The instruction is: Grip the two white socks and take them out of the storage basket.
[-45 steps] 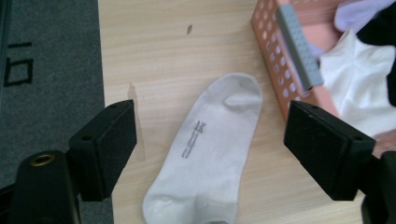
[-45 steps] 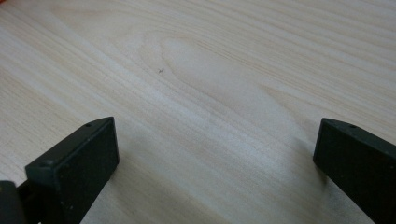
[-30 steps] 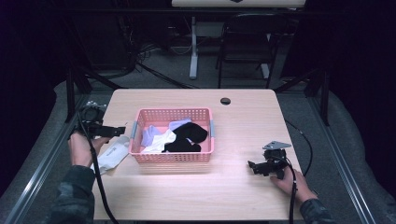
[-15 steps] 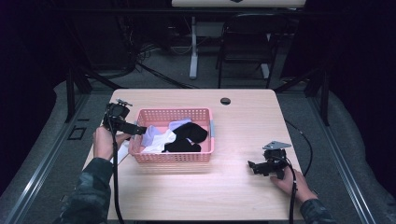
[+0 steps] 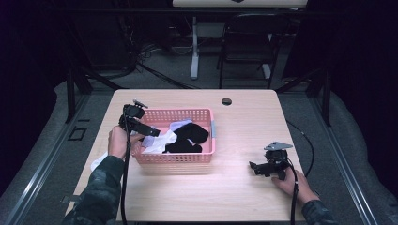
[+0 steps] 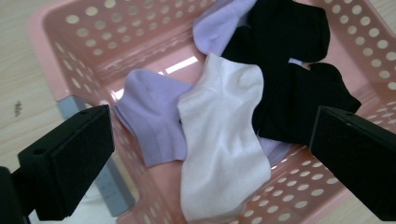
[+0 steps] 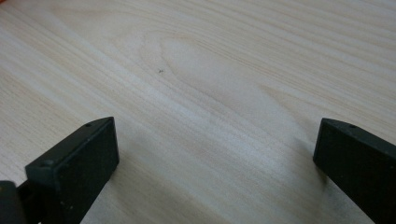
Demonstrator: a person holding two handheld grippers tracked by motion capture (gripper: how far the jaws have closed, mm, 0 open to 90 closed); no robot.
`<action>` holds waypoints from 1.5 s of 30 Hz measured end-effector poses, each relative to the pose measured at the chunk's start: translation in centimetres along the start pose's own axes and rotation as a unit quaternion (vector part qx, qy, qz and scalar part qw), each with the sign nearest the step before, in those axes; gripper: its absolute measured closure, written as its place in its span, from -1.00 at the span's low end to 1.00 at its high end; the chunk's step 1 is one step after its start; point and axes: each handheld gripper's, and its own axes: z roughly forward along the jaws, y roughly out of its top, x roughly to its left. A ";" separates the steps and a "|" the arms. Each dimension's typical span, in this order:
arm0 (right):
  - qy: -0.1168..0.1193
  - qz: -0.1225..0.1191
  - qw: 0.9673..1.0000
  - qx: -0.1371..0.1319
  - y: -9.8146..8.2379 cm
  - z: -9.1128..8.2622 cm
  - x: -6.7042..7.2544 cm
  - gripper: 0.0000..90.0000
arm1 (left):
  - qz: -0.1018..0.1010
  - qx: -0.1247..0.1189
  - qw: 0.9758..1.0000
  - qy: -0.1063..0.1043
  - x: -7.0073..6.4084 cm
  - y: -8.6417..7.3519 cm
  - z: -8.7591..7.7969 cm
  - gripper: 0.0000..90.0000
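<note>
A pink perforated basket (image 5: 176,157) stands at the table's left middle. It holds black socks (image 5: 187,136), a white sock (image 5: 157,143) and lilac socks (image 5: 177,125). My left gripper (image 5: 152,132) hovers over the basket's left end, open; its jaws have just opened a little wider and nothing is between them. In the left gripper view the open left gripper (image 6: 210,126) frames the white sock (image 6: 224,140), a lilac sock (image 6: 152,121) and the black socks (image 6: 289,70) below it. My right gripper (image 5: 253,166) rests on the bare table at the right, open and empty (image 7: 215,140).
A white piece of cloth (image 5: 98,161) lies on the table left of the basket, partly under the left forearm. A dark round hole (image 5: 226,101) sits near the table's far edge. Grey handles (image 6: 107,177) are on the basket's ends. Bare wood (image 7: 210,70) lies ahead of the right gripper.
My left gripper has moved right and a little down, from beside the basket's left end to over its inside. The right gripper has stayed put.
</note>
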 end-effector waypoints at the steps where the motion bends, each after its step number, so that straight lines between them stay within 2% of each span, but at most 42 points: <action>1: 0.000 -0.001 1.000 0.000 0.0 0.0 0.0 -1.00 | 0.000 0.002 1.000 -0.002 0.0 0.0 0.2 -1.00; 4: 0.000 0.000 1.000 0.000 0.0 0.0 0.0 -1.00 | 0.002 0.018 1.000 -0.010 -0.2 0.2 1.1 -1.00; 7: 0.000 -0.001 1.000 0.000 0.0 0.0 0.0 -1.00 | 0.004 0.023 1.000 -0.017 -0.4 0.2 1.6 -1.00; 8: 0.000 -0.001 1.000 0.000 0.0 0.0 0.0 -1.00 | 0.006 0.030 0.999 -0.011 -0.6 0.2 2.1 -1.00; 13: 0.000 -0.001 1.000 0.000 0.0 0.0 0.0 -1.00 | 0.005 0.059 0.998 -0.029 -1.0 0.0 4.2 -0.99; 14: -0.001 -0.001 1.000 0.000 0.0 0.0 0.0 -1.00 | 0.003 0.063 0.998 -0.030 -1.1 0.1 4.6 -0.88; 16: -0.001 -0.001 1.000 0.000 0.0 0.0 0.0 -1.00 | 0.005 0.076 0.997 -0.025 -1.4 0.4 5.2 -0.85; 18: -0.001 -0.001 1.000 0.000 0.0 0.0 0.0 -1.00 | 0.009 0.084 0.996 -0.023 -1.6 0.5 5.7 -0.71; 21: -0.001 -0.001 1.000 0.000 0.0 0.0 0.0 -1.00 | 0.015 0.107 0.994 -0.019 -1.9 0.8 6.6 -0.54; 22: -0.001 -0.001 1.000 0.000 0.0 0.0 0.0 -1.00 | 0.016 0.112 0.993 -0.017 -2.0 0.8 6.9 -0.54; 25: 0.000 -0.002 1.000 0.001 0.0 0.0 0.0 -1.00 | 0.025 0.136 0.990 -0.012 -2.2 1.0 7.8 -0.25; 26: -0.001 -0.001 1.000 0.000 0.0 0.0 0.0 -1.00 | 0.030 0.144 0.989 -0.012 -2.3 1.1 8.0 0.00; 27: -0.001 -0.001 1.000 0.000 0.0 0.0 0.0 -1.00 | 0.033 0.148 0.988 -0.013 -2.4 1.1 8.2 0.00; 28: 0.000 -0.001 1.000 0.000 0.0 0.0 0.0 -1.00 | 0.036 0.155 0.987 -0.014 -2.5 1.2 8.4 0.14; 30: -0.001 -0.001 1.000 0.000 0.0 0.0 0.0 -1.00 | 0.042 0.173 0.984 -0.007 -2.7 1.4 8.8 0.29; 31: -0.001 -0.001 1.000 0.000 0.0 0.0 0.0 -1.00 | 0.041 0.175 0.984 -0.004 -2.7 1.4 9.0 0.42; 32: -0.001 -0.001 1.000 0.000 0.0 0.0 0.0 -1.00 | 0.046 0.181 0.982 0.006 -2.7 1.5 9.0 0.62; 34: -0.001 -0.001 1.000 0.001 0.0 0.0 0.0 -1.00 | 0.048 0.177 0.983 0.008 -2.6 1.5 8.9 0.84; 35: -0.001 -0.001 1.000 0.000 0.0 0.0 0.0 -1.00 | 0.048 0.177 0.983 0.008 -2.6 1.5 8.9 0.88; 37: -0.001 -0.001 1.000 0.000 0.0 0.0 0.0 -1.00 | 0.047 0.174 0.984 0.007 -2.5 1.5 8.6 0.90; 38: -0.001 -0.001 1.000 0.001 0.0 0.0 0.0 -1.00 | 0.048 0.165 0.985 0.008 -2.4 1.5 8.2 0.92; 39: -0.001 -0.001 1.000 0.001 0.0 0.0 0.0 -1.00 | 0.048 0.165 0.985 0.008 -2.4 1.5 8.2 0.92; 41: -0.001 -0.001 1.000 0.000 0.0 0.0 0.0 -1.00 | 0.047 0.153 0.987 0.007 -2.5 1.5 7.6 0.92; 45: -0.001 0.000 1.000 0.000 0.0 0.0 0.0 -1.00 | 0.059 0.126 0.990 0.008 -2.7 1.6 6.0 0.92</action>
